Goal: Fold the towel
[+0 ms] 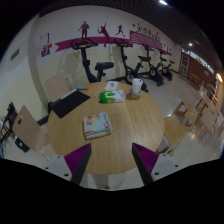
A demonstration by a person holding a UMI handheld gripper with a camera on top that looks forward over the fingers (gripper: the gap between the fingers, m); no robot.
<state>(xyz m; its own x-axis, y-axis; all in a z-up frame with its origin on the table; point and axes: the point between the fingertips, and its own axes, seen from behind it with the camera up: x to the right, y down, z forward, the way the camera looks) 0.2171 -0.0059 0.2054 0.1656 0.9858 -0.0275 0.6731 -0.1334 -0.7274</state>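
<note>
A folded towel, white with green and orange stripes, lies on the round wooden table, ahead of my fingers and a little to the left. My gripper hovers over the table's near edge. Its two fingers with purple pads stand wide apart with nothing between them. The towel is well beyond the fingertips.
A green and white packet and a white cup sit at the table's far side. A dark laptop lies at the far left. Wooden chairs stand around the table. Exercise bikes line the back wall.
</note>
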